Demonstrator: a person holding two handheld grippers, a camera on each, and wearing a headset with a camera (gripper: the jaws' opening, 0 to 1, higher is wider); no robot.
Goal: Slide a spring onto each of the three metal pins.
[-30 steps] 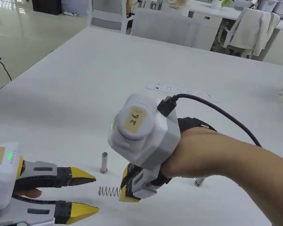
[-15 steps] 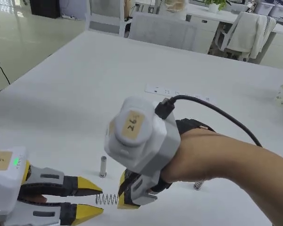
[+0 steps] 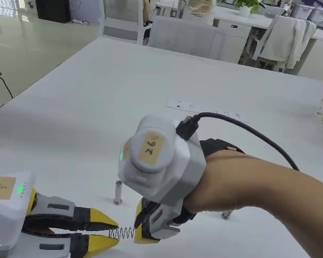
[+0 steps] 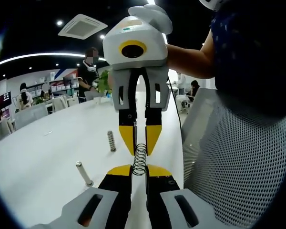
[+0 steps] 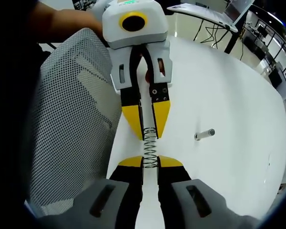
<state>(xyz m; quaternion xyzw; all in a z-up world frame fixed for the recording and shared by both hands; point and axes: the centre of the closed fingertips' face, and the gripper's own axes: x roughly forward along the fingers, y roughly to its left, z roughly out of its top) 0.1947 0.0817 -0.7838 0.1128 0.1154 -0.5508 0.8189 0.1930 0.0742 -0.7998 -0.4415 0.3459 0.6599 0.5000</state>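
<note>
Head view shows the spring (image 3: 123, 233) held level over the worktop (image 3: 97, 107), the left tool (image 3: 113, 231) clamped on one end, the right tool (image 3: 139, 228) on the other; a bare pin (image 3: 118, 192) stands nearby

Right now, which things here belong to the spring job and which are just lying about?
Job: spring between left gripper and right gripper, bare pin, loaded pin.
Lying about: power strip, cloth-draped chair.
</note>
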